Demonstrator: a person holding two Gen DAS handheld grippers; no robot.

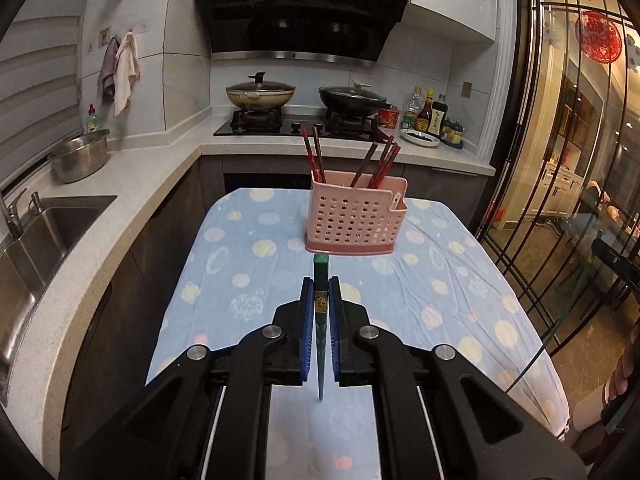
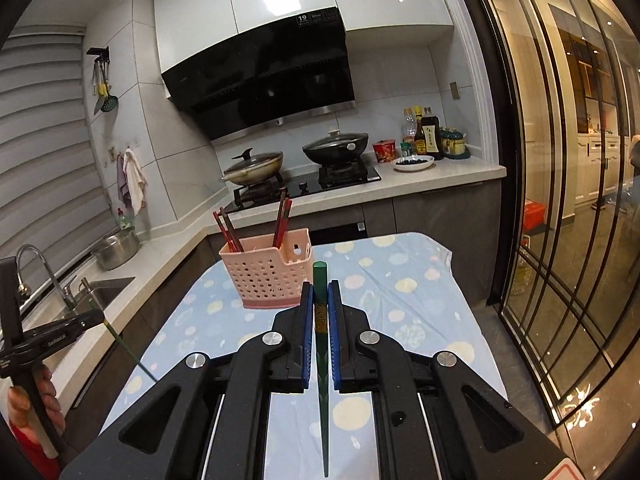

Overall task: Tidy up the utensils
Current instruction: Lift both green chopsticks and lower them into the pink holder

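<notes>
left gripper of mine clamps green chopstick; right gripper clamps second green chopstick; pink holder beyond tips.

The utensil basket stands on the far half of the table, with chopsticks upright in it. Behind the table runs the counter bearing the stove; the sink lies left. A small item, perhaps a spoon, sits in the basket's right compartment.

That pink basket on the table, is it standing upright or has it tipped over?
Upright. The pink utensil basket sits flat on its base on the dotted tablecloth, open top upward, with red chopsticks sticking up out of it.
</notes>
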